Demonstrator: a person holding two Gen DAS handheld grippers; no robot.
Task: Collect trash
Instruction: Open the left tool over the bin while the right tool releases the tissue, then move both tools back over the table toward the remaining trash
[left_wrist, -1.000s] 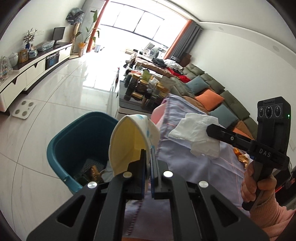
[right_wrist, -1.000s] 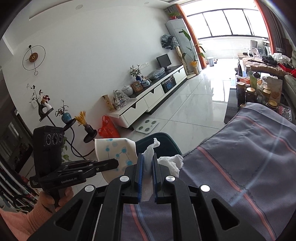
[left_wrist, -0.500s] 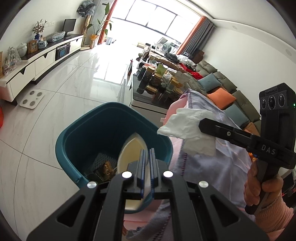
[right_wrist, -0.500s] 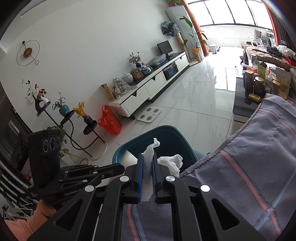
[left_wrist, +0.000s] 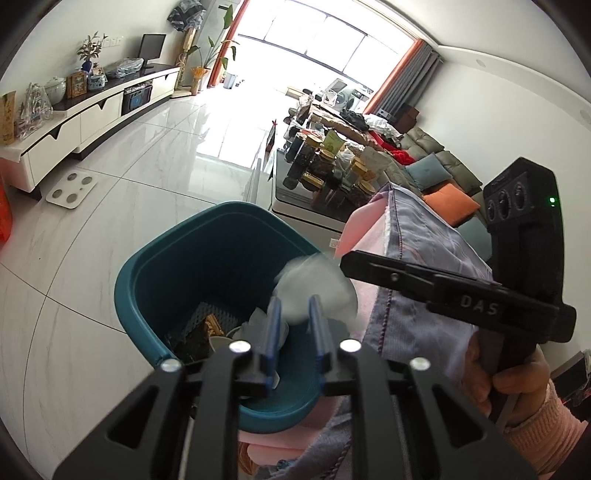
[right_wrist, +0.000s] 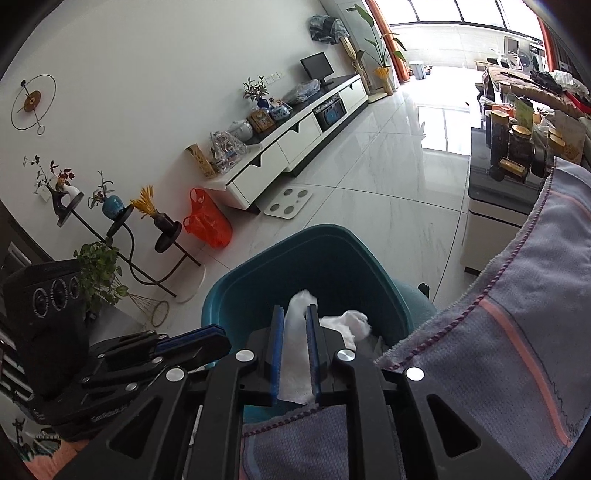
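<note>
Left tongs (left_wrist: 293, 321) opening, paper cup dropped into teal plastic bin (left_wrist: 155, 266) below; right tongs (right_wrist: 295, 332) loosening on white crumpled tissue (right_wrist: 295, 354), next.

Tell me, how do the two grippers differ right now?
The left gripper has nothing between its opening jaws; the right gripper has a white tissue between its own, also opening. The left's gap looks wider than the right's. Both hang over the teal bin.
</note>
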